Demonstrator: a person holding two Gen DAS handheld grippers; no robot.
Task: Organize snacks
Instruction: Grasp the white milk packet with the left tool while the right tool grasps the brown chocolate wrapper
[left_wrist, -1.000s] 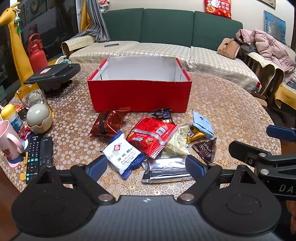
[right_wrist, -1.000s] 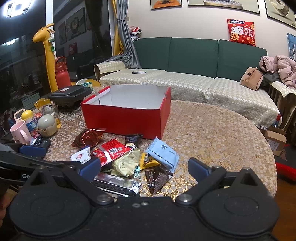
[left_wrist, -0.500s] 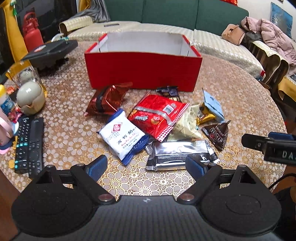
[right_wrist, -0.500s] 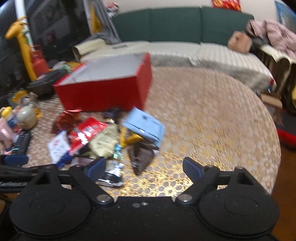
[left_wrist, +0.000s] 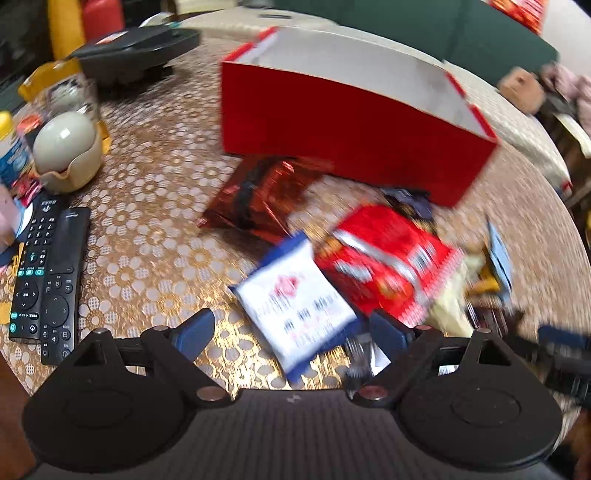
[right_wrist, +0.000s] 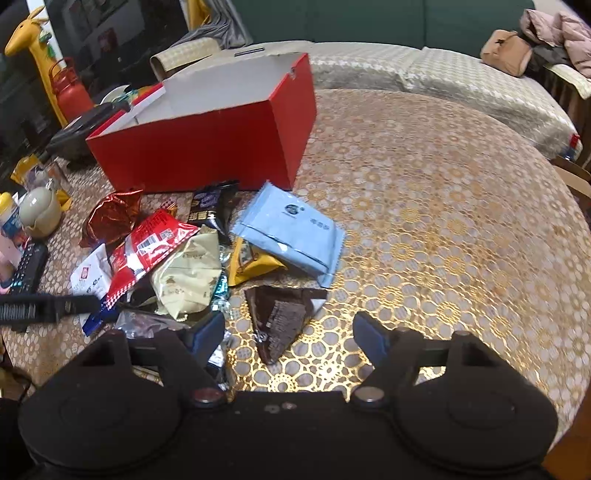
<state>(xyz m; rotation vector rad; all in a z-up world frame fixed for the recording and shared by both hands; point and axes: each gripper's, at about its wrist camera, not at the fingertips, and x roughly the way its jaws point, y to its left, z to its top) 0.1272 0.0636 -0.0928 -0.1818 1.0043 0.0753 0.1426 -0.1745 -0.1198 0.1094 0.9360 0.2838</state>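
My left gripper (left_wrist: 291, 332) hung low over the table with its blue-tipped fingers spread apart and empty, the white crinkly packet with blue edges (left_wrist: 295, 302) lying flat just beyond and partly between them. My right gripper (right_wrist: 290, 334) was likewise spread wide and held nothing, its fingers either side of a dark brown, wedge-shaped foil wrapper (right_wrist: 280, 317) resting on the gold, lace-patterned tablecloth (right_wrist: 443, 229). Past that wrapper lay the loose heap of snacks: a creased cream-gold pouch (right_wrist: 188, 277), a small yellow packet (right_wrist: 251, 262), a flat pale-blue sachet (right_wrist: 291, 232) overlapping it, a glossy red bag (right_wrist: 147, 247) with a checked edge, a black packet (right_wrist: 210, 206) and a crumpled red-foil bag (right_wrist: 110, 218). Behind the heap stood the open red cardboard box (right_wrist: 207, 147), white inside, its near wall close to the farthest packets. The left view was blurred; two black remote controls (left_wrist: 40, 280) lay side by side at its left.
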